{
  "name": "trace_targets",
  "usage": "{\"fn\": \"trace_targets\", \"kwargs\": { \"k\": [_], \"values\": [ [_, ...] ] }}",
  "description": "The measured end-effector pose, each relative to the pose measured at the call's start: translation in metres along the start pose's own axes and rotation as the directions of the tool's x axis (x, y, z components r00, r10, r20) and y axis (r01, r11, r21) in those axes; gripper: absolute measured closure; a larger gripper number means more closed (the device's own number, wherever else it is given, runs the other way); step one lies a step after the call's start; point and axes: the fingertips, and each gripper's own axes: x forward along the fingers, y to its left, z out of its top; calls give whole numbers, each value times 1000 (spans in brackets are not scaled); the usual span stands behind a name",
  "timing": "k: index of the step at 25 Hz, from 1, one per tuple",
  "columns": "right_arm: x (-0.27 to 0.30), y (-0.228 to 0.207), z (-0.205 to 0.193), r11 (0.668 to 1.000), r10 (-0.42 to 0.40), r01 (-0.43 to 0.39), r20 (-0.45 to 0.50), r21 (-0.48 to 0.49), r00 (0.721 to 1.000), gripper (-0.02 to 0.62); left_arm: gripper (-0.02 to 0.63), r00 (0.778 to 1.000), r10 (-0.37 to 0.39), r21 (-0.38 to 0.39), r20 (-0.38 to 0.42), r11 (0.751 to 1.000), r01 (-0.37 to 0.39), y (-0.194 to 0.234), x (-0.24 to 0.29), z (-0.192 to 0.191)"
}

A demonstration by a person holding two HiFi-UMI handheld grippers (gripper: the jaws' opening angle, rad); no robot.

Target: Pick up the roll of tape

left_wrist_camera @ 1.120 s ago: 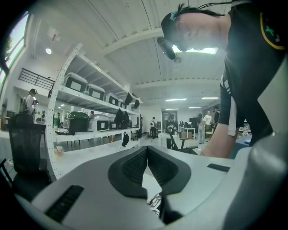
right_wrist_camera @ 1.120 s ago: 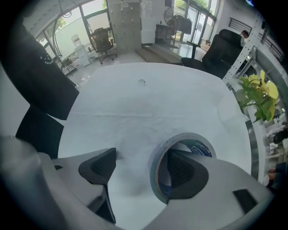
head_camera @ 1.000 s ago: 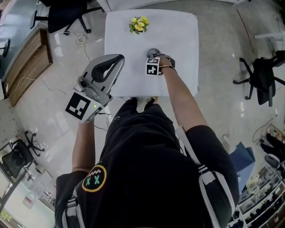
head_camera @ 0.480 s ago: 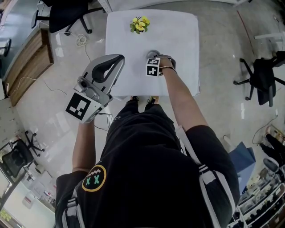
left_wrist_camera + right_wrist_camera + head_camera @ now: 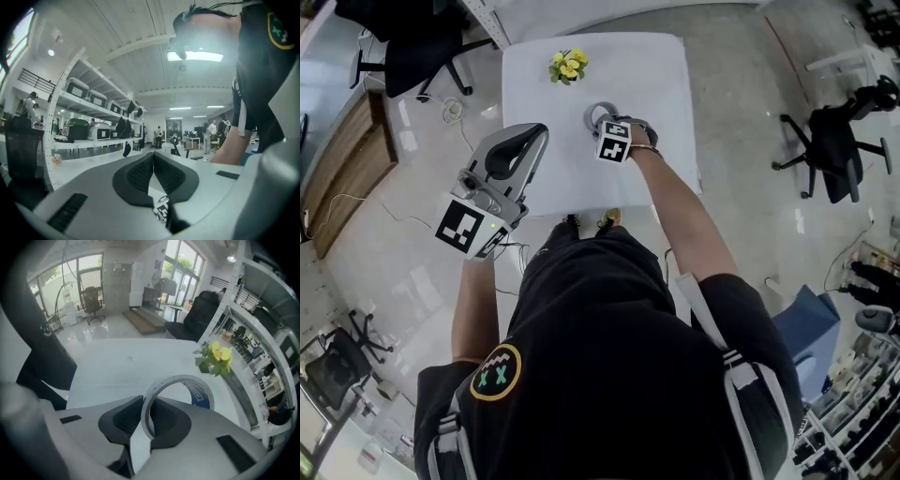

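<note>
**Right tool on the one tape roll**

Right tool (image 5: pixel 147 414): jaws closing, pads pinching the wall of the roll of tape (image 5: pixel 202 397). The ring sticks out ahead of them, over the middle of the bench (image 5: pixel 652 84). Left tool (image 5: pixel 153 158): jaws together, nothing in them, off the bench's left edge. We count two tools, one roll and one yellow flower sprig (image 5: pixel 567 66) near the far edge. White bench, glossy floor (image 5: pixel 750 103), three black office chairs (image 5: pixel 830 150), shelving racks (image 5: pixel 89 126).
</note>
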Motion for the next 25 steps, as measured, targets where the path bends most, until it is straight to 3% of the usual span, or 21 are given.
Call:
{"fn": "trace_targets", "kwargs": {
  "k": [6,13,18,25],
  "values": [
    [-77,-18,44,990,-127,115,173,78,977,528,587,999,-28,-14,34,1000,28,4,4,-2],
    [-151,-29,75,966,-255,229,294,119,921,526,587,996,-69,-2,61,998,69,6,16,5],
    [-207,-31,105,942,-336,287,411,176,847,526,588,994,-90,6,67,996,90,4,20,8],
    [-289,-32,146,900,-436,329,568,287,698,526,588,991,-111,8,72,994,111,9,19,13]
  ]
}}
